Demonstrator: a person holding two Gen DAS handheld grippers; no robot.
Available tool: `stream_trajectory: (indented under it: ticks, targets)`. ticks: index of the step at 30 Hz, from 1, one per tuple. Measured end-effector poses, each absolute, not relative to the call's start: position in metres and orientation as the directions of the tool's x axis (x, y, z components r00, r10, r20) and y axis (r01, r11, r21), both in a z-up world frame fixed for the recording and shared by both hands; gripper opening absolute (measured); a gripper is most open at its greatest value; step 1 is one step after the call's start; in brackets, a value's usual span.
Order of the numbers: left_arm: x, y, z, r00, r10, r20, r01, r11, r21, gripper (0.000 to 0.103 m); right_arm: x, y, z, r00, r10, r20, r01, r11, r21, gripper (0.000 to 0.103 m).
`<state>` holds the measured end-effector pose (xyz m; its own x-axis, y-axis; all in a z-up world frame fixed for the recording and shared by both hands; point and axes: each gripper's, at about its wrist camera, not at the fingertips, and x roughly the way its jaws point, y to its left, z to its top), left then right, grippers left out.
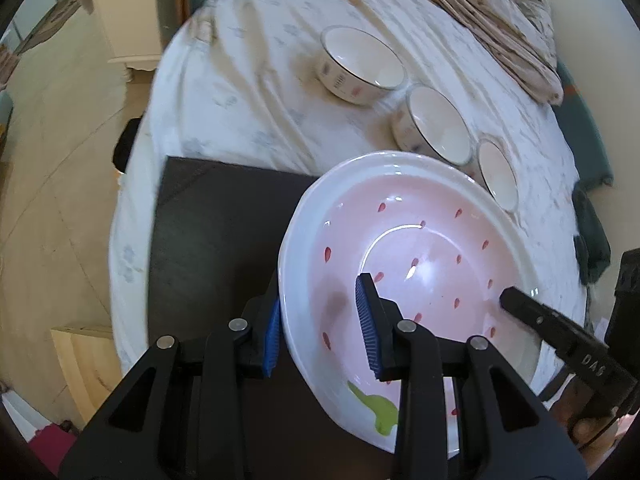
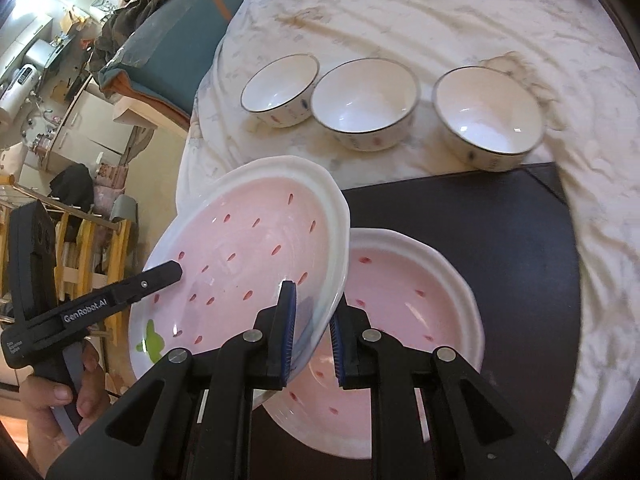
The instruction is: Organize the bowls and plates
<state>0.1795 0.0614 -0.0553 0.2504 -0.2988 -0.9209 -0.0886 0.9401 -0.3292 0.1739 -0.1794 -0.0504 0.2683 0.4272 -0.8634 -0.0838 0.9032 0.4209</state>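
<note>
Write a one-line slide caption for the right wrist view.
Both grippers clamp a tilted pink plate above a second plate on the dark mat; three bowls wait behind.

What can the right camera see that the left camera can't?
Only the right wrist view shows a second pink plate lying on the dark mat, under the lifted plate, and a hand holding the left gripper.

Only the left wrist view shows the striped cloth at the far edge and a white cabinet on the floor.

Both show the lifted plate gripped at opposite rims by the left gripper and the right gripper, the mat, and three white bowls in a row.
</note>
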Motion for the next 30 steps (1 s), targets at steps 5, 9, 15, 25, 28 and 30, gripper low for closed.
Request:
stream_trajectory:
  ticks: [5,9,15,25,28,30]
  targets:
    - [0.165,0.041,-0.058,0.23,-0.299,-0.926,-0.052,0.947,-0.318,0.03,0.155,-0.201,-0.045,0.283,0.423,-0.861,-0.065,0.904,0.423,0.018]
    - [0.158,0.027,-0.064,0.21,-0.295,-0.932,-0.015,0.952,-0.304,0.03,0.143,-0.213,-0.05,0.283,0.416,-0.864,-0.04,0.906,0.422,0.018]
    - [0.147,0.011,-0.077,0.178,-0.273,-0.945,0.013,0.961,-0.275,0.03,0.131,-0.232,-0.058,0.289,0.428,-0.857,-0.01,0.896,0.444,0.018]
    - [0.146,-0.002,-0.088,0.162,-0.236,-0.958,0.019,0.971,-0.236,0.03,0.124,-0.248,-0.075,0.28,0.432,-0.857,0.018,0.89,0.455,0.018]
    - [0.146,-0.006,-0.089,0.169,-0.218,-0.961,0.034,0.976,-0.216,0.03,0.125,-0.25,-0.08,0.276,0.434,-0.858,0.025,0.889,0.457,0.018]
    - [0.146,-0.007,-0.089,0.169,-0.212,-0.962,0.036,0.977,-0.209,0.03,0.126,-0.25,-0.084,0.27,0.43,-0.861,0.021,0.892,0.452,0.018]
